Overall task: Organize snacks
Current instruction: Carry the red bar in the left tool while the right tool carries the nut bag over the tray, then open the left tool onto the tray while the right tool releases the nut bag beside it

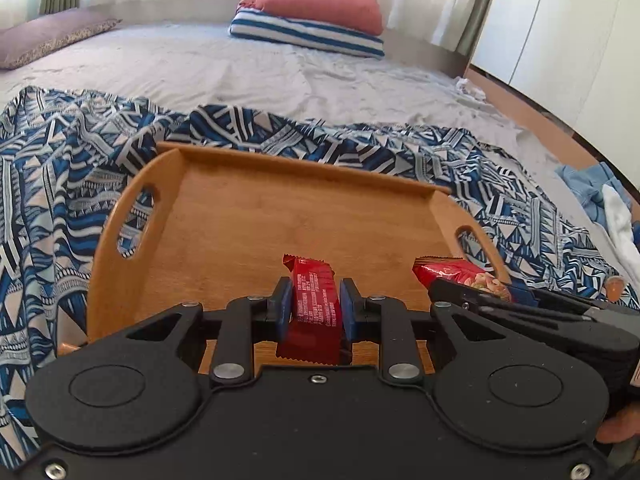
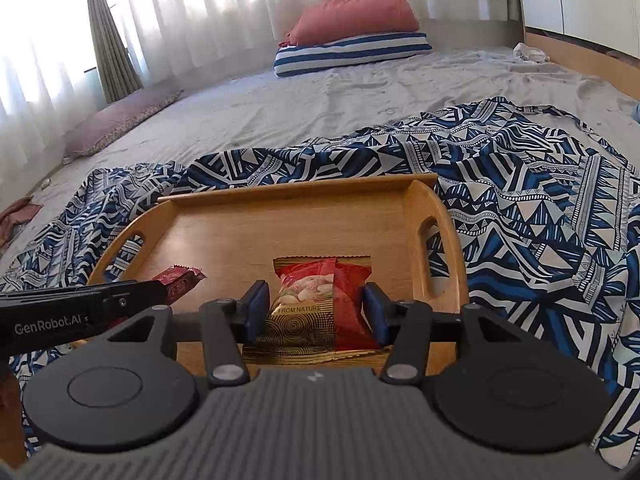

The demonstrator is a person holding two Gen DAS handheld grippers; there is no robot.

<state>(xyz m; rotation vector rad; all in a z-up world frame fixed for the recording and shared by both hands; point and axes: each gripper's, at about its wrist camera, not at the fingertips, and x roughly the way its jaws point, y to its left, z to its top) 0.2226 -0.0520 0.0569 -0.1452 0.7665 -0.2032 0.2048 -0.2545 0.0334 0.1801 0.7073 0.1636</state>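
Note:
A wooden tray (image 1: 248, 216) with handle cutouts sits on a blue patterned cloth on the bed; it also shows in the right wrist view (image 2: 248, 232). My left gripper (image 1: 315, 304) is shut on a dark red snack bar (image 1: 314, 304), held over the tray's near part. My right gripper (image 2: 316, 312) is shut on a red and gold nut packet (image 2: 316, 300), over the tray's near right part. The packet also shows in the left wrist view (image 1: 456, 274), and the bar in the right wrist view (image 2: 178, 280). The two grippers are side by side.
The blue patterned cloth (image 1: 60, 184) spreads around the tray. A red pillow on a striped pillow (image 1: 312, 20) lies at the far end of the bed. A purple pillow (image 1: 48, 36) is at far left. Blue and white clothes (image 1: 600, 200) lie at the right edge.

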